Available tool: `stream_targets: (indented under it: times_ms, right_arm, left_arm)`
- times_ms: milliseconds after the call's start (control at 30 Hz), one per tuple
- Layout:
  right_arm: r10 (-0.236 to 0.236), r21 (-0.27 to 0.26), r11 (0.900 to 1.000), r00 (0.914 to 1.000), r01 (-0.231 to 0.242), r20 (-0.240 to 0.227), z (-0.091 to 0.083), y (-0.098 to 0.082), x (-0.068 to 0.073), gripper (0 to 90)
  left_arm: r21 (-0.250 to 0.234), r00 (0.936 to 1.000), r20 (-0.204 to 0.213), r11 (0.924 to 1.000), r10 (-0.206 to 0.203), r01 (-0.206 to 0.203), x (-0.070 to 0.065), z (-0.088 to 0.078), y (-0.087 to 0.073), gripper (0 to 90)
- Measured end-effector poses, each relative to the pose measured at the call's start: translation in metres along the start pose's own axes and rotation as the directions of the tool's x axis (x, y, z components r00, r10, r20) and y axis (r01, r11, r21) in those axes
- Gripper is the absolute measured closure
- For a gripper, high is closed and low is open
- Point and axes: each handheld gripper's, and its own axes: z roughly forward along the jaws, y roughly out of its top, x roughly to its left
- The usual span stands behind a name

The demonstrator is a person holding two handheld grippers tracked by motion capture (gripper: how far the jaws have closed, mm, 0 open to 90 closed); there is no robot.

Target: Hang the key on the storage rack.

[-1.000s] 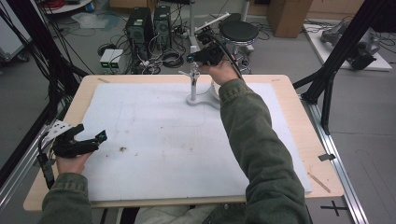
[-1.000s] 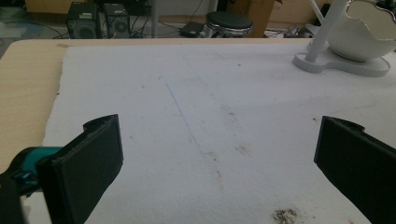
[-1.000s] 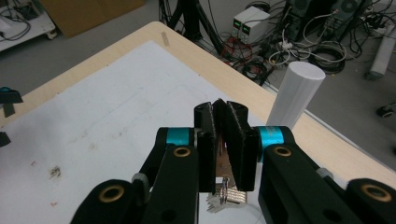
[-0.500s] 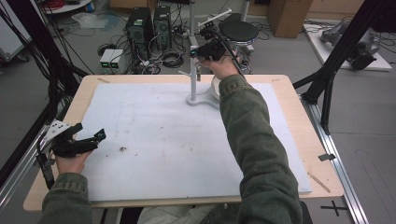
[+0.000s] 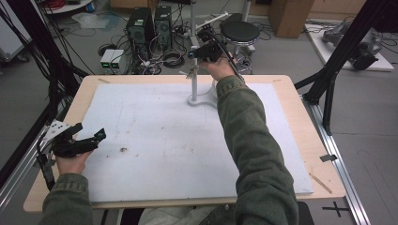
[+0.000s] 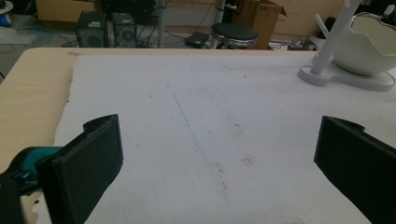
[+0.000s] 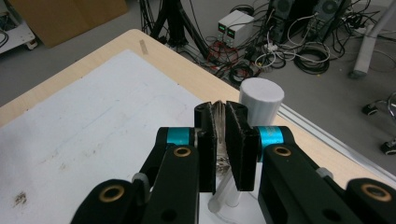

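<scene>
A white stand [image 5: 193, 84] with an upright post and a flat base sits at the far middle of the white foam board [image 5: 155, 140]. A white bowl [image 6: 369, 42] with a jagged rim rests on that base. My right gripper [image 5: 197, 53] hovers by the top of the post, shut on a thin translucent piece [image 7: 219, 121] pinched between its pads. The post's round top [image 7: 261, 95] lies just beyond the jaws. My left gripper [image 5: 89, 132] rests at the board's left edge, open, with nothing between its fingers [image 6: 88, 163].
The board covers most of a wooden table [image 5: 300, 122]. Beyond the far edge are computer cases [image 5: 150, 23], cables, a round stool [image 5: 239, 30] and black frame legs [image 5: 338, 61]. Small dark specks [image 5: 123, 150] mark the board.
My right gripper has shifted a little upward and away near the post top, still closed on the thin piece. The left gripper has stayed put.
</scene>
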Motion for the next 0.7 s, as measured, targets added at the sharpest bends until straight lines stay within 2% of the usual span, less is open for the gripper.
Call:
stream_targets:
  times_ms: [33,133,233,367,500,600,700]
  right_arm:
    - [0.000,0.000,1.000,1.0000,0.000,0.000,0.000,0.000,0.000,86.7]
    - [0.003,-0.009,1.000,0.9998,-0.003,-0.017,-0.003,0.001,0.004,73.2]
    - [0.000,-0.007,1.000,1.0000,0.000,-0.004,-0.005,0.001,0.007,62.3]
    - [-0.015,-0.017,1.000,0.9997,0.015,-0.017,-0.009,-0.001,0.010,43.0]
    - [-0.013,-0.014,1.000,0.9998,0.013,-0.013,-0.014,-0.006,0.009,29.0]
    - [0.007,-0.033,0.999,0.9999,-0.006,0.010,-0.020,-0.010,0.008,22.0]
    - [0.014,-0.021,1.000,0.9997,-0.013,0.019,-0.024,-0.014,0.006,19.2]
  left_arm:
    - [0.000,1.0000,0.000,1.0000,0.000,0.000,0.000,0.000,0.000,1.7]
    - [0.000,1.0000,0.002,1.0000,0.000,0.000,0.000,0.000,0.000,1.7]
    - [0.002,1.0000,0.006,1.0000,0.003,-0.003,-0.001,0.001,0.000,1.7]
    - [0.001,1.0000,0.008,1.0000,0.001,-0.001,-0.001,0.001,0.000,1.7]
    - [0.004,1.0000,0.009,1.0000,0.002,-0.002,-0.001,0.001,0.000,1.7]
    - [0.009,1.0000,0.008,1.0000,0.003,-0.003,-0.001,0.001,0.000,1.7]
    - [0.007,1.0000,0.008,1.0000,0.003,-0.003,-0.001,0.001,0.000,1.7]
